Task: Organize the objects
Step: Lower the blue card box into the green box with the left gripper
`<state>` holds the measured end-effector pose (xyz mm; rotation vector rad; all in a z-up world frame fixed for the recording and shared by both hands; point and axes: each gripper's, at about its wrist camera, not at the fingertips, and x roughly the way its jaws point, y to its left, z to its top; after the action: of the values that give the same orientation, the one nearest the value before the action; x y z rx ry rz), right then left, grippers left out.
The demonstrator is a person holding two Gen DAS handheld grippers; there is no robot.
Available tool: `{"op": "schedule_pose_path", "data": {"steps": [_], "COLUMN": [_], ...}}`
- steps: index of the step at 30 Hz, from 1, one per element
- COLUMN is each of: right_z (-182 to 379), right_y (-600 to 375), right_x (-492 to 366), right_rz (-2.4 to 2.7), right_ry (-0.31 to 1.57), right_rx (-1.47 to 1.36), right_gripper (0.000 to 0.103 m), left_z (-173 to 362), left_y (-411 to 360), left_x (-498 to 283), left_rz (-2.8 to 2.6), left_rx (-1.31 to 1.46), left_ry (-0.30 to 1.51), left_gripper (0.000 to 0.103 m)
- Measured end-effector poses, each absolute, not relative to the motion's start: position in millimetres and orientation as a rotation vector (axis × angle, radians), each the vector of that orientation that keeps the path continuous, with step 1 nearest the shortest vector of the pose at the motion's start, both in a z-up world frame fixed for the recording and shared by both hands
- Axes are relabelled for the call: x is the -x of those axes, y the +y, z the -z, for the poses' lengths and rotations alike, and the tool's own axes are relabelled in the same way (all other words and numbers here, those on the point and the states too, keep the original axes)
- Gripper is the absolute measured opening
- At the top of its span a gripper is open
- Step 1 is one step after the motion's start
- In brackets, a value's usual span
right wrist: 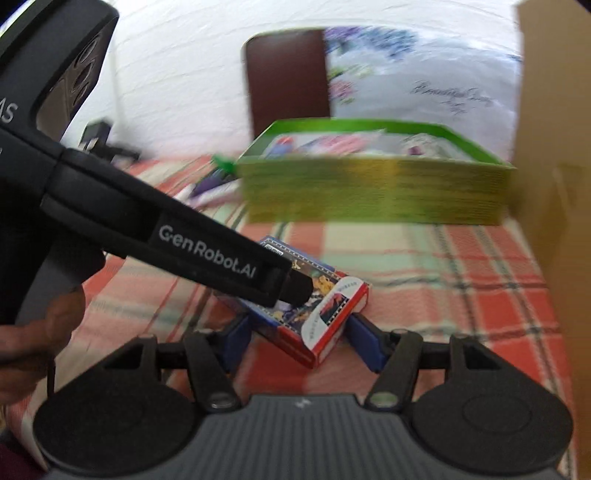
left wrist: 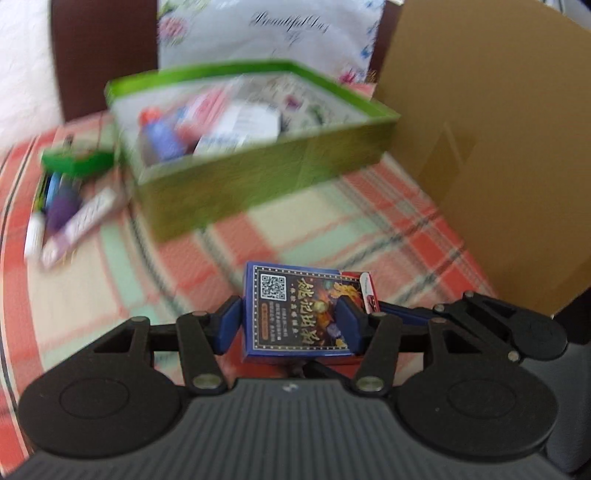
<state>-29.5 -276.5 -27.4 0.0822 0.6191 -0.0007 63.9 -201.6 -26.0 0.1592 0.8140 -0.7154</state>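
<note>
A small blue card box (left wrist: 295, 310) with a QR code and a red end sits between the blue pads of my left gripper (left wrist: 291, 325), which is shut on it just above the plaid cloth. In the right wrist view the same box (right wrist: 317, 314) lies between the fingers of my right gripper (right wrist: 299, 339), which stand apart from it, open. The left gripper's black body (right wrist: 166, 236) crosses that view from the left and reaches onto the box. A green open box (left wrist: 258, 162) holding several small packages stands further back; it also shows in the right wrist view (right wrist: 373, 184).
A brown cardboard panel (left wrist: 491, 147) stands upright at the right. Loose items, a purple tube (left wrist: 81, 221) and a small green lid (left wrist: 77, 158), lie left of the green box. A dark chair back (right wrist: 288, 81) and a floral bag (left wrist: 273, 33) stand behind.
</note>
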Motion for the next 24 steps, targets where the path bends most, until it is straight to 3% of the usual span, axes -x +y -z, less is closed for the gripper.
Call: {"op": "schedule_pose_path", "data": {"steps": [10, 20, 24], "right_z": [-33.8, -10.2, 6.0], "right_y": [-314.7, -347.7, -354.2], "right_x": [-34.3, -124.5, -149.7], "right_rz": [0.075, 0.114, 0.165], "right_ry": [0.364, 0.430, 0.479], "right_rx": [-0.045, -0.081, -0.075], "right_gripper": [0.060, 0.060, 0.067], "left_z": [-49.4, -30.9, -14.5], "left_y": [-240.0, -271.8, -284.2], "left_x": [-126.7, -204.5, -222.9], "left_rz": [0.705, 0.663, 0.611], "left_rx": [-0.162, -0.180, -0.230], "left_ry": [0.591, 0.650, 0.691], "left_gripper": [0.058, 0.058, 0.062]}}
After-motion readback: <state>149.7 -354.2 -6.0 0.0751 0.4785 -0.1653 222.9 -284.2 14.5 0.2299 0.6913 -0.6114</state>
